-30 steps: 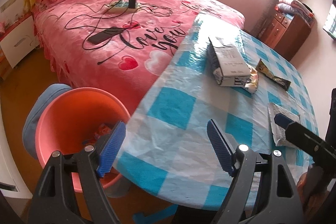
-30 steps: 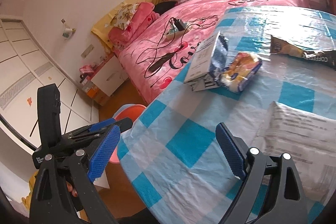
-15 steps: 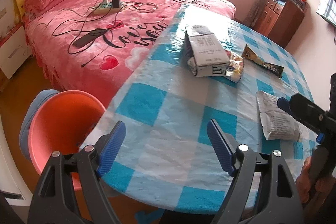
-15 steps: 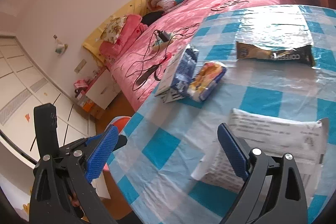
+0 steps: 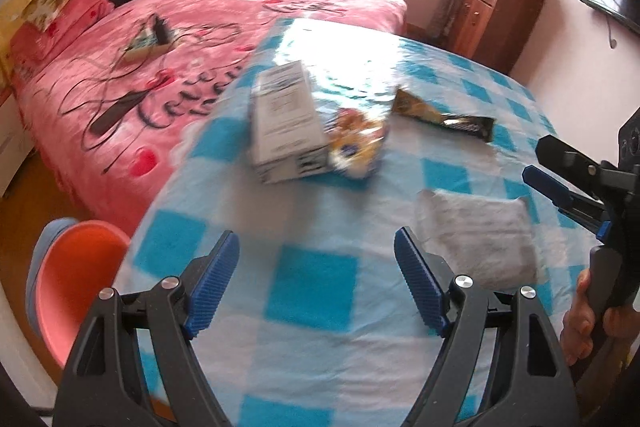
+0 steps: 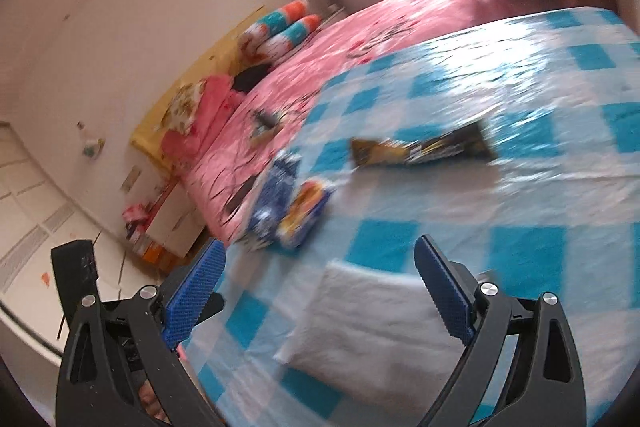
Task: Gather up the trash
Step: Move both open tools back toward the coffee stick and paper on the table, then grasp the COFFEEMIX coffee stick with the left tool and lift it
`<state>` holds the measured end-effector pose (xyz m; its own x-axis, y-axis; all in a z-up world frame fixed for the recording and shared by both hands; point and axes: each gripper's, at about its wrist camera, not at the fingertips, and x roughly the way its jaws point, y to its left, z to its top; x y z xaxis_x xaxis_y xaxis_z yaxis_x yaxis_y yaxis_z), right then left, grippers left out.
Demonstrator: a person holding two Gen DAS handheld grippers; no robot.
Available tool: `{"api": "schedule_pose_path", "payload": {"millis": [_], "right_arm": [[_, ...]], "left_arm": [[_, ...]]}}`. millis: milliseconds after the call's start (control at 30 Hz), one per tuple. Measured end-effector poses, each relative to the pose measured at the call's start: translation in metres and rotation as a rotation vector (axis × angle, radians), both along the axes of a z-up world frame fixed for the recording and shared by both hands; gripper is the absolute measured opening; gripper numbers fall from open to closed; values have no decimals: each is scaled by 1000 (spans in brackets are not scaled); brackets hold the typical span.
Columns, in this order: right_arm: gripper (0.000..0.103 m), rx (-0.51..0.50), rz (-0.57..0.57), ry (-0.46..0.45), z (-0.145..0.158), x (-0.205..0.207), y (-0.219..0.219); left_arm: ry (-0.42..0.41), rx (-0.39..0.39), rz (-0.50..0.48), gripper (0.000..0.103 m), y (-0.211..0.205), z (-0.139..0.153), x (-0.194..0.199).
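Trash lies on a table (image 5: 312,291) with a blue-and-white checked cloth. A white wrapper (image 5: 476,239) (image 6: 372,331) lies nearest, directly between and just ahead of the fingers of my right gripper (image 6: 320,291), which is open and empty. Farther off sit a white-and-blue carton (image 5: 284,123) (image 6: 276,203), a yellow snack bag (image 5: 356,143) (image 6: 304,215) leaning on it, and a dark coffee sachet (image 5: 444,117) (image 6: 424,147). My left gripper (image 5: 318,279) hovers open over bare cloth, left of the white wrapper. The right gripper (image 5: 560,187) shows at the right edge of the left wrist view.
An orange bin (image 5: 72,287) stands on the floor off the table's left edge. A pink bed (image 5: 200,27) with cables and a power strip (image 5: 144,43) runs along the table's far left side. A wooden cabinet (image 5: 496,15) stands at the back right.
Both grippers have swept rightward over the table. The orange bin slid to the left edge of the left view; the white wrapper came between the right gripper's fingers. Both stayed open.
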<state>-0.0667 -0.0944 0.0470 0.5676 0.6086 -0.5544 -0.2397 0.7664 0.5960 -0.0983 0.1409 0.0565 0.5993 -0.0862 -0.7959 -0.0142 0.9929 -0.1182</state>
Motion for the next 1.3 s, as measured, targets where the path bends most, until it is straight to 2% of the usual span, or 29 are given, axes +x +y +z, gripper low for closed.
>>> {"api": "schedule_pose_path", "payload": {"millis": [167,233,367,700,900,1067,1200,1300], "right_arm": [[94,-16,-125,-6,1,7,-46],[94,-14,-170,-5,0,9,-65],[94,-13,-246,2,-5,12,-98],[94,25,-315,27,-17,16,-135],[94,27,-320,20,-18,16,-144],[94,48,-329,29,-20,17,-152],[94,61,-339,28,-20,17,-159],[94,67,-349,26,-19,17,-164]], "left_arm": [[-13,-38,-50,80,-32,8,26],[-3,-79,-69,80,-46,9,39],[17,-100,-84,80,-72,4,69],[129,-188,-5,80,-104,-24,154],[147,-143,39,80,-112,-35,184],[137,-104,24,79,-129,-39,201],[121,-88,-54,79,-151,-38,206],[110,-25,-134,77,-175,-39,204]]}}
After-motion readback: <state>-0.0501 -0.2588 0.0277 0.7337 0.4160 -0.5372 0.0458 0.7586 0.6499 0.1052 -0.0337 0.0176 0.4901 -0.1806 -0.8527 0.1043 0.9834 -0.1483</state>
